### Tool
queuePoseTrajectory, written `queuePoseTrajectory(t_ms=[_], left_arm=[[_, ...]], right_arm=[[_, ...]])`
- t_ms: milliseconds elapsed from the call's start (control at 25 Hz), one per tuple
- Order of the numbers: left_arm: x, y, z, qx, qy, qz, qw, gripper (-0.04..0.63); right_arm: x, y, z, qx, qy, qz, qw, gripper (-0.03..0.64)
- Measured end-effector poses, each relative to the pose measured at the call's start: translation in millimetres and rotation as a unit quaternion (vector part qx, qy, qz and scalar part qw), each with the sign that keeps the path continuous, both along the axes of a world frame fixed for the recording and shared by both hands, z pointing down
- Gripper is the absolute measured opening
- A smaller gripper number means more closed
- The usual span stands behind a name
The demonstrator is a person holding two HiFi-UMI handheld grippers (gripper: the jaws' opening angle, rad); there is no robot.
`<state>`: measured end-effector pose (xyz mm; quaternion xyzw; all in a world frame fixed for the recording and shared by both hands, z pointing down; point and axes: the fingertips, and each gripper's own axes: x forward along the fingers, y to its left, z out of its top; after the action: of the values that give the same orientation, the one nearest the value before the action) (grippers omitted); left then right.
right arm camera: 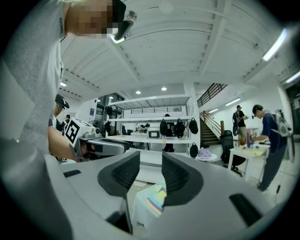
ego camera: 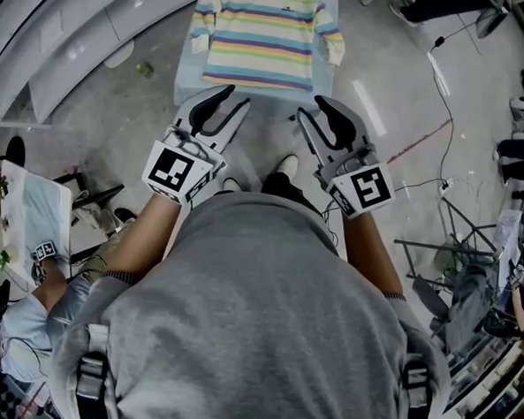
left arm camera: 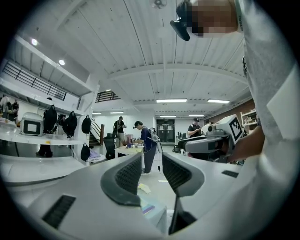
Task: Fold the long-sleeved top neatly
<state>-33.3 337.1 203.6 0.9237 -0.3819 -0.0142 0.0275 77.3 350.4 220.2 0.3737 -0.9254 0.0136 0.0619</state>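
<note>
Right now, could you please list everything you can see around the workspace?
long-sleeved top: one, pastel stripes, spread flat on the table.
table: one, pale blue, straight ahead.
cable: one, black, right of the table.
bystander: one, light-blue shirt, lower left.
left tongs: one, white and black, open, empty, at the table's near edge.
right tongs: one, same colours, open, empty, alongside.
sweatshirt: one, grey, the wearer's own.

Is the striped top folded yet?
No, the striped top lies spread flat on the table, with both sleeves out at its sides.
</note>
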Motion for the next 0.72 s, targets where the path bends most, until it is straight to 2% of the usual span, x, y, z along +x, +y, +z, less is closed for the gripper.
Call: queuePoseTrajectory(t_ms=[120,280,440,720], left_arm=[[3,0,-2,0.001,0.001,0.006,1.0,0.235],[12,-2,2,-0.005,0.002,0.013,0.9999,0.306],[24,-6,6,-0.011,-0.003,0.012,0.9999,0.314],[39,-21,12,-0.012,-0.003,-0.002,0.9999,0.314]], right_arm=[[1,-2,-3,0.002,-0.005,-0.005,1.0,0.212],[5,-5,1,-0.002,-0.004,-0.01,1.0,0.324],[15,-9,10,-0.011,0.004,-0.009,1.0,0.393],[30,-24,20,-0.018,0.007,-0.016,1.0,0.41]])
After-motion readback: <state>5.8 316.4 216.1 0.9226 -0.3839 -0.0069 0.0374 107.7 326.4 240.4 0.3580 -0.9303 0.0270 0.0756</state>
